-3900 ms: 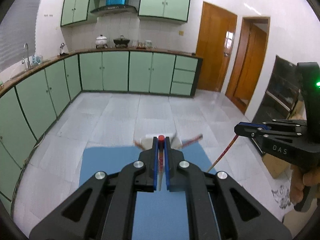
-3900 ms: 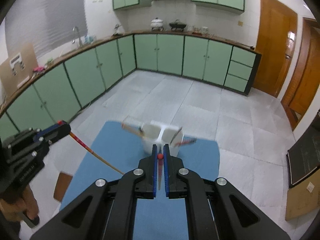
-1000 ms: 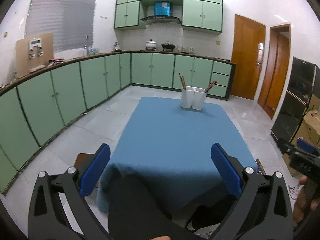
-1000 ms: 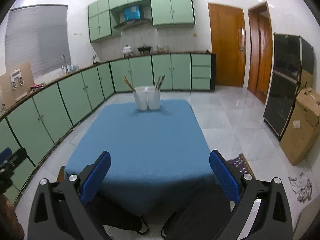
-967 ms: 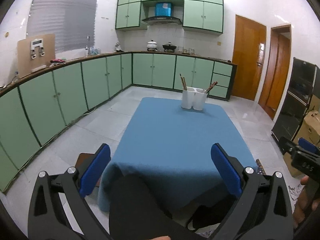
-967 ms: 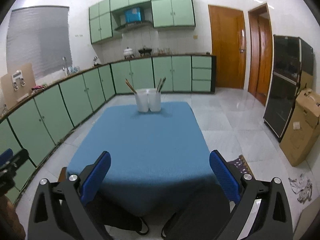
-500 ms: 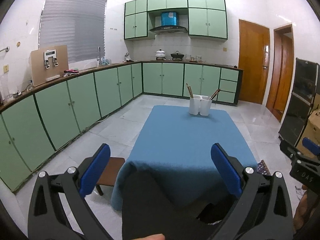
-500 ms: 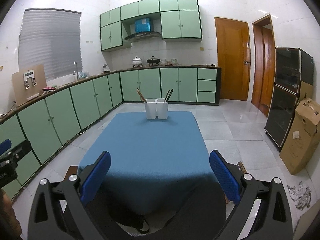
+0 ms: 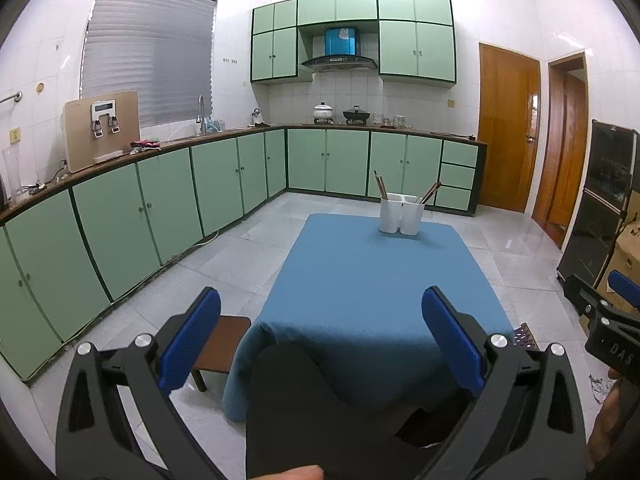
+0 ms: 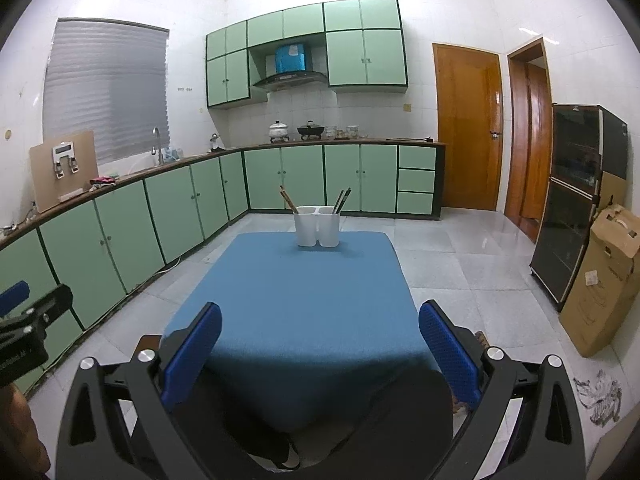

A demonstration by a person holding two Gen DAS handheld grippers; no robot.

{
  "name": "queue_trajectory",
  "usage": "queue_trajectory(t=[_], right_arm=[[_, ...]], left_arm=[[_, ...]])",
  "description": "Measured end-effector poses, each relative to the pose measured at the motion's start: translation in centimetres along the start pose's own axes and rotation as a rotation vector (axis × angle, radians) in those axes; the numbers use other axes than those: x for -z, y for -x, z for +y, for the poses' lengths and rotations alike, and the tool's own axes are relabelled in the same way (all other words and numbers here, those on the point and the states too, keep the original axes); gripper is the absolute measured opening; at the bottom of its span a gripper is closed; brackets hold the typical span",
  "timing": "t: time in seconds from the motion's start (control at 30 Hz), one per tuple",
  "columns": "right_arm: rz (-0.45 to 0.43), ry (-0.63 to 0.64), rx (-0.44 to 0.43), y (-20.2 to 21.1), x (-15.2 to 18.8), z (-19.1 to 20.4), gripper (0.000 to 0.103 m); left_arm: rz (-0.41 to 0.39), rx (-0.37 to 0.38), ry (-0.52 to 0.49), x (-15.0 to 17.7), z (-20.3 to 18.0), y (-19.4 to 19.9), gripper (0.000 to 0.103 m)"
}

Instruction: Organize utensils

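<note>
Blue cloth covers the table (image 10: pixel 304 292), and at its far end stands the white two-compartment utensil holder (image 10: pixel 317 226), with chopsticks (image 10: pixel 287 198) leaning out of its left compartment and a darker pair (image 10: pixel 343 200) out of its right one. Nothing else lies on the cloth on the near side of the holder, so the sorting looks finished, or at a pause between rounds; I judge that any next move would call for fresh utensils to be laid out, then a long reach forward to the holder. Both tongs are held low and level at the table's near end, well apart from the holder, and point toward it. The left gripper (image 9: pixel 320 338) is spread wide and holds nothing; the right gripper (image 10: pixel 320 354) likewise gapes wide and bare.
</note>
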State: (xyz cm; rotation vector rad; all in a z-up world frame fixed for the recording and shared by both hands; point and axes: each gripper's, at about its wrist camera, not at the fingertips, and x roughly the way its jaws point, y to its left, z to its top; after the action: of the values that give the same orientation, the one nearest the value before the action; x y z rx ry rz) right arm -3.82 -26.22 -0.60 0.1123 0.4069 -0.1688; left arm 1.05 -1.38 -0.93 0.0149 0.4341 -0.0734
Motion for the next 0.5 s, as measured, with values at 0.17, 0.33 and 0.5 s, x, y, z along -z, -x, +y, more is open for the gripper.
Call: queue_trajectory(t=[0.17, 0.33, 0.5], right_arm=[[-0.005, 0.002, 0.002, 0.3, 0.28, 0.21, 0.097], [-0.003, 0.003, 0.0, 0.31, 0.4, 0.25, 0.097], [-0.009, 0.0, 0.0, 0.46, 0.3, -0.04, 0.097]], left_arm=[[-0.003, 0.007, 0.008, 0.1, 0.35, -0.12, 0.098], [-0.003, 0.009, 0.005, -0.02, 0.53, -0.18, 0.098], [-0.002, 0.005, 0.008, 0.04, 0.63, -0.22, 0.098]])
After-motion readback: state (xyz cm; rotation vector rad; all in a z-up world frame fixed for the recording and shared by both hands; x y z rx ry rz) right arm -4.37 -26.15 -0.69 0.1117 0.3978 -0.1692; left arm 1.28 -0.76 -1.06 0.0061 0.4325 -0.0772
